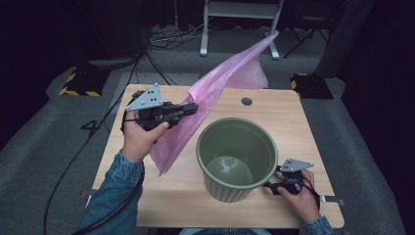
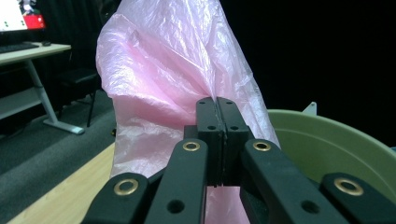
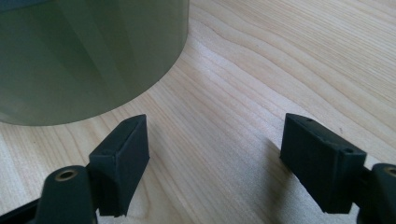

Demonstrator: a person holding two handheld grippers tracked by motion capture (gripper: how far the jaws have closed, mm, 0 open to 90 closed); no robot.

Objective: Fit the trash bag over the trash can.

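A light wooden table (image 1: pixel 181 196) stands on grey carpet (image 1: pixel 44 161); a ribbed green bin (image 1: pixel 237 159) sits on it, right of centre.

There was one pink plastic bag (image 1: pixel 210 98), one green bin (image 1: pixel 237 157), two grippers, and one table (image 1: pixel 176 191).

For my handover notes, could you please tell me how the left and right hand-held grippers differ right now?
The left hand-held gripper is shut on the pink plastic bag and held above the table; the right hand-held gripper is open, holds nothing and sits low beside the green bin. Both have black jaws and a grey plate on top.
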